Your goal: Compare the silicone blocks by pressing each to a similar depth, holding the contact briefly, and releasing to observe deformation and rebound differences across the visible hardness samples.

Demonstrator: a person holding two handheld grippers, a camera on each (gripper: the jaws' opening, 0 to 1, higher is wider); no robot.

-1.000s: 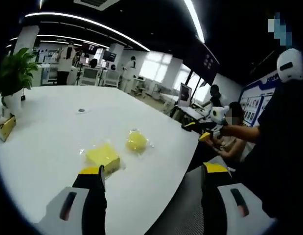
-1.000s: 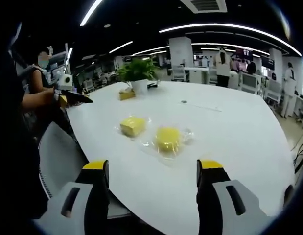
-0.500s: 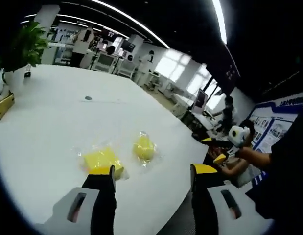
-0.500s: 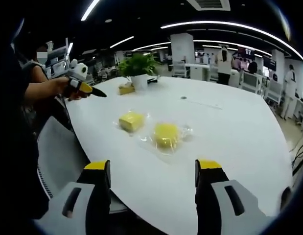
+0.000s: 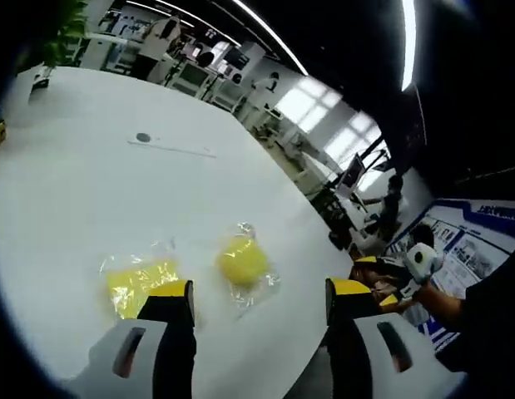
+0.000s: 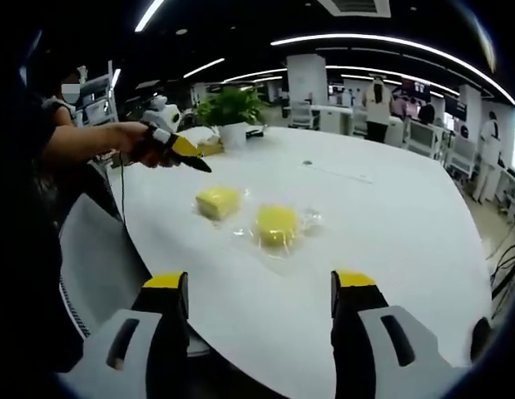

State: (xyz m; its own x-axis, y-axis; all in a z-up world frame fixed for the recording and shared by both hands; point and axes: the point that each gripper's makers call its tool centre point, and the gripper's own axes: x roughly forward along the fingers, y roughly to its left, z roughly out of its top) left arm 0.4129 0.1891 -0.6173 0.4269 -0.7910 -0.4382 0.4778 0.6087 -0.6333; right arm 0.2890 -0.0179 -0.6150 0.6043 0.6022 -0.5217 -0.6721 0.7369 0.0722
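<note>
Two yellow silicone samples lie on the white tabletop (image 6: 407, 224), each inside its own clear plastic bag: a square block (image 6: 217, 201) and a round block (image 6: 275, 224), just beside each other near the tabletop's edge. In the left gripper view the square block (image 5: 141, 284) sits just ahead of my left gripper (image 5: 259, 301), partly behind one finger (image 5: 167, 301); the round block (image 5: 242, 262) lies ahead of the gap between the fingers. Left fingers spread apart, gripping nothing. Right gripper (image 6: 260, 293) fingers spread apart too, empty, short of both blocks. A plant (image 6: 232, 112) stands far back. Versus 0.5 s ago: my left gripper now reaches over the tabletop beside the square block.
</note>
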